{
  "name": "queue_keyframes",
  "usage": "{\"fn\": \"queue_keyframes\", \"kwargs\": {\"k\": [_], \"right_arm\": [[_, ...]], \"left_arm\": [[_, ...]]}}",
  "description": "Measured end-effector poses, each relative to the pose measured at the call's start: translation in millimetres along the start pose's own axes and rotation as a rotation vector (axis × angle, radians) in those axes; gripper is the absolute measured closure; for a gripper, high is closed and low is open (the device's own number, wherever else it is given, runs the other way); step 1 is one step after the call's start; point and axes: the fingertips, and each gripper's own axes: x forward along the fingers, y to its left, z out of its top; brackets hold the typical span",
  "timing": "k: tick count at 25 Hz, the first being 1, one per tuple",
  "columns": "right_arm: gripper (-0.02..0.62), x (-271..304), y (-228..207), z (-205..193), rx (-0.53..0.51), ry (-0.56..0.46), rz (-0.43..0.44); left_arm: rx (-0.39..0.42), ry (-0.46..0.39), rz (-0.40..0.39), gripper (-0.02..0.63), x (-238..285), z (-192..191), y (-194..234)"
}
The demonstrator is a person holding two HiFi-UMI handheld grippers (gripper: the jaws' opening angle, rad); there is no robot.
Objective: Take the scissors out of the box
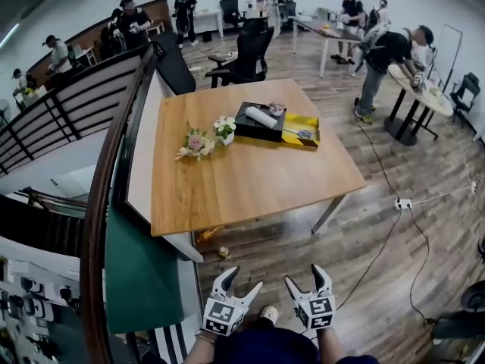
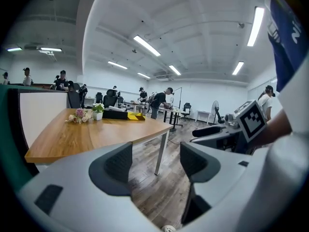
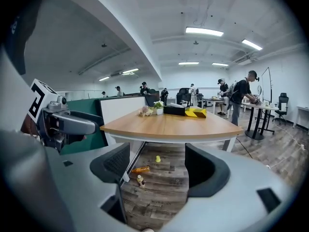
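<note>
Approach step: with the left gripper (image 1: 244, 277) and right gripper (image 1: 303, 275) both released and empty at 6 o'clock, short of the table (image 1: 250, 180), I judge the scissors (image 1: 302, 133) lie in the yellow box (image 1: 300, 145) toward 12 o'clock, so next I advance and reach in.

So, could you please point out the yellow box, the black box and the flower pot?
yellow box (image 1: 292, 123): head view, bare yellow part.
black box (image 1: 254, 133): head view, front wall.
flower pot (image 1: 226, 138): head view, white pot.

Smooth matt wooden table (image 1: 250, 180), wood-plank floor (image 1: 394, 271), matt grey plastic left gripper (image 2: 149, 166)
</note>
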Motion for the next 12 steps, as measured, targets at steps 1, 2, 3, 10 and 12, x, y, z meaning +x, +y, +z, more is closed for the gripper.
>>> {"fn": "queue_keyframes", "kwargs": {"k": [1,2,3,10,12], "right_arm": [[0.250,4,-7,2,0.000,0.000,0.007],[0.250,7,-13,3,0.001,-0.001,0.013],[0.250,10,-19,4,0.000,-0.001,0.018],[0.255,13,-47,-1,0.038,0.011,0.012],[0.255,13,-57,-5,0.053,0.016,-0.003]], "left_arm": [[-0.004,0.004,0.008,0.296,7,1,0],[-0.008,0.007,0.015,0.296,13,1,0],[-0.010,0.009,0.018,0.296,19,2,-1],[0.008,0.032,-0.015,0.296,54,9,-15],[0.015,0.037,-0.030,0.296,62,10,-19]]}}
